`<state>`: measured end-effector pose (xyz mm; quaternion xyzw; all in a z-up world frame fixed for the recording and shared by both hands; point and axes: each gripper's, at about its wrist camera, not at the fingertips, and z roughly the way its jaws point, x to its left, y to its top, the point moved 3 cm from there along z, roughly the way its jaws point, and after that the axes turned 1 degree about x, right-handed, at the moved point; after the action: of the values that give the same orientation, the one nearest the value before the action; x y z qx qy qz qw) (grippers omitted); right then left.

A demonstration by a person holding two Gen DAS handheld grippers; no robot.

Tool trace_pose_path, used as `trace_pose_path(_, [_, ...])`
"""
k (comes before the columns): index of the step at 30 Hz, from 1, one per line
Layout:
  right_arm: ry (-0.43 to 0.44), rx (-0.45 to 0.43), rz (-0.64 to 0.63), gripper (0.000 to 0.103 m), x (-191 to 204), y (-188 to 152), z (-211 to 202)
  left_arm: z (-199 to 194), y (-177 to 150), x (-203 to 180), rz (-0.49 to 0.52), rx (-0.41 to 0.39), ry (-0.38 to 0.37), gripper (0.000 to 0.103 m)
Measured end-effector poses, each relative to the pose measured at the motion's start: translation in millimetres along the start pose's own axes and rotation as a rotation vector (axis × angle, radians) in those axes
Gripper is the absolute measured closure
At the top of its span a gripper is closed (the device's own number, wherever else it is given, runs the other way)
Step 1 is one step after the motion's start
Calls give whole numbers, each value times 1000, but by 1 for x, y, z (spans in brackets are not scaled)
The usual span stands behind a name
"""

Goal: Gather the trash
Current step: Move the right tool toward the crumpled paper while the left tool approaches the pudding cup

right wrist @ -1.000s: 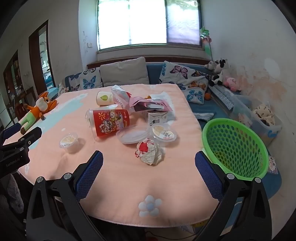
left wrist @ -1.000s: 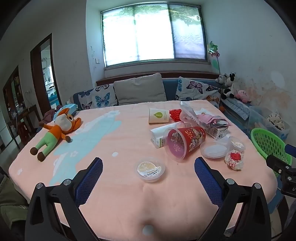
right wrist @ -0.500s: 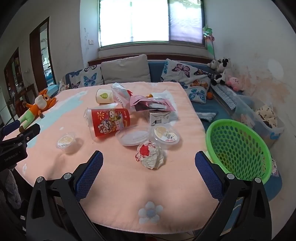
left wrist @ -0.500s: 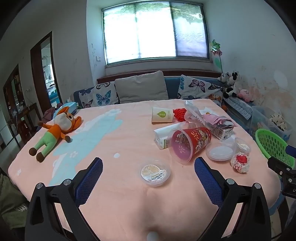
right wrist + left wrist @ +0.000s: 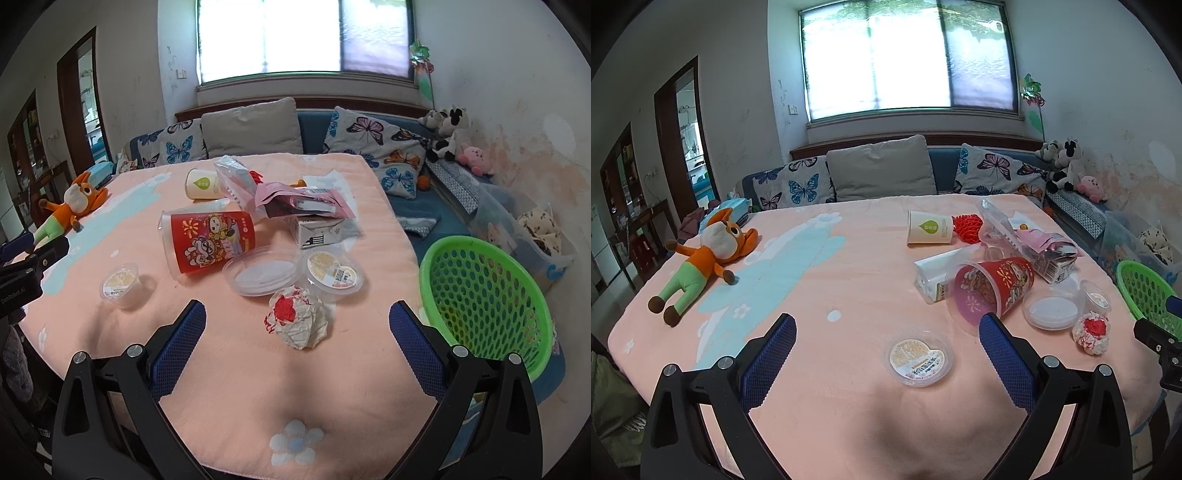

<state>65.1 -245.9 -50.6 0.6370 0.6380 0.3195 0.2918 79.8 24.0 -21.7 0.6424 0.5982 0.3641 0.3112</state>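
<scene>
A peach blanket point(image 5: 236, 369) spreads under both grippers, carrying all the litter. Off its edge, just right of the right gripper point(image 5: 297, 325), stands the green basket point(image 5: 484, 295), with nothing visible inside. Far ahead-left of the left gripper point(image 5: 886, 338) lies a plush toy point(image 5: 701, 262).

Ahead of the right gripper, slightly left, a red cup point(image 5: 210, 240) lies on its side; beyond it sit a pink wrapper point(image 5: 306, 201), a carton point(image 5: 321, 230) and a paper cup point(image 5: 201, 184). Nearer, a clear lid point(image 5: 262, 275) and a sealed tub point(image 5: 332, 273) touch each other.

The crumpled wad point(image 5: 297, 319) lies just ahead of the right gripper, between the lines of its fingers. That gripper is spread wide and holds nothing.

A small tub point(image 5: 919, 356) lies directly before the left gripper, between its fingers but untouched. This gripper too gapes fully, empty.
</scene>
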Motion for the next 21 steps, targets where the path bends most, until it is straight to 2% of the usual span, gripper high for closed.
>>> trace_pose_path(7, [14,19,-4,5,-1,2,11,11,3,-2,3,18,-6,7])
trace_pose_path(16, [59,79,-2,10,-4,-3,34,24,6,-2,13,43,-11,7])
trace_pose_path(21, [82,124,1,16,-7,-8,48,33,3,1,18,69,-30,7])
